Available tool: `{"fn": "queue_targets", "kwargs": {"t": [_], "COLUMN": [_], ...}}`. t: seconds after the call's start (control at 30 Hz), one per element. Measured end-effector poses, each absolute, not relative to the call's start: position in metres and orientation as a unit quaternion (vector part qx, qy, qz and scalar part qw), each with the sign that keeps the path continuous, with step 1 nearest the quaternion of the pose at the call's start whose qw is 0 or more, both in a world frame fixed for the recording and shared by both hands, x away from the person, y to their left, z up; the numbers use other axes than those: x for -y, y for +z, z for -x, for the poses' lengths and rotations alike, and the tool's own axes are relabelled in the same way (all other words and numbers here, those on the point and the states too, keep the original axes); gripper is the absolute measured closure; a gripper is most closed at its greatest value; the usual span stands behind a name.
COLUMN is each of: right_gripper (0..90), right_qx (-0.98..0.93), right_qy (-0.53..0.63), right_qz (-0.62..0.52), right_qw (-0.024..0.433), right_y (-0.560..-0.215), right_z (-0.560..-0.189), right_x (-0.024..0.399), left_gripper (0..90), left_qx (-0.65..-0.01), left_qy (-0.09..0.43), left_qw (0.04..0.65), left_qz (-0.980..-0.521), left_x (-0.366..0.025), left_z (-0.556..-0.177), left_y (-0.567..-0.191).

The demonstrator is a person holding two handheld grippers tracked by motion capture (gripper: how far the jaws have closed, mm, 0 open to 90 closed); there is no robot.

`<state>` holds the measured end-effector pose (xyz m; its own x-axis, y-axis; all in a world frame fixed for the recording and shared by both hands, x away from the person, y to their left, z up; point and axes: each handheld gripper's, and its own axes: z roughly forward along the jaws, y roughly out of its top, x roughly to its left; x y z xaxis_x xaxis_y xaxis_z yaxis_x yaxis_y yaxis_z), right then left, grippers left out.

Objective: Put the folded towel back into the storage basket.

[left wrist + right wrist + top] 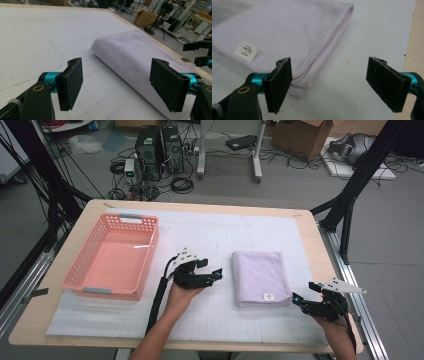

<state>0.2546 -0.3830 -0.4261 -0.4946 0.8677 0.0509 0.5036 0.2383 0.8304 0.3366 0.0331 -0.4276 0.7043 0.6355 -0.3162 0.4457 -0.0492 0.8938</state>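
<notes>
From the high view, the folded lilac towel (261, 277) lies on the table (310, 235) between both tongs. In the left gripper view, the left tongs (120, 86) gape wide – go lower. In the right gripper view, the right tongs (337, 83) stand wide, empty at the corner – straddle both layers.

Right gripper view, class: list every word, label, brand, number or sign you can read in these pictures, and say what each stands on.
Small white sewn-on label on the folded lilac cloth towel: a slanted brand word over a line of smaller print, both too small and blurred to read.
The same label in the high view: a mere dot, unreadable.
Nothing else carries readable text.
</notes>
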Motion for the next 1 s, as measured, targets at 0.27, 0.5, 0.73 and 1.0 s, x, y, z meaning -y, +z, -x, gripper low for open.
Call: {"fn": "queue_targets", "kwargs": {"t": [0.27, 0.5, 0.73, 1.0], "right_gripper": [20.0, 20.0, 20.0, 20.0], "right_qx": [-0.757, -0.758, -0.758, -0.759], "right_qy": [0.418, 0.418, 0.419, 0.418], "right_qz": [-0.453, -0.45, -0.451, -0.45], "right_qw": [0.216, 0.218, 0.215, 0.214], "right_y": [-0.426, -0.427, -0.427, -0.427], "right_z": [-0.255, -0.256, -0.256, -0.256], "right_x": [0.383, 0.382, 0.382, 0.38], "left_gripper": [27.9, 25.8, 26.3, 27.0], "left_qx": [-0.385, -0.409, -0.438, -0.438], "left_qy": [0.05, 0.024, 0.018, -0.009], "left_qw": [0.553, 0.533, 0.492, 0.484], "left_qz": [-0.737, -0.74, -0.753, -0.758], "left_x": [0.009, 0.035, 0.04, 0.047], "left_z": [-0.354, -0.36, -0.362, -0.359], "left_y": [-0.436, -0.449, -0.453, -0.452]}}
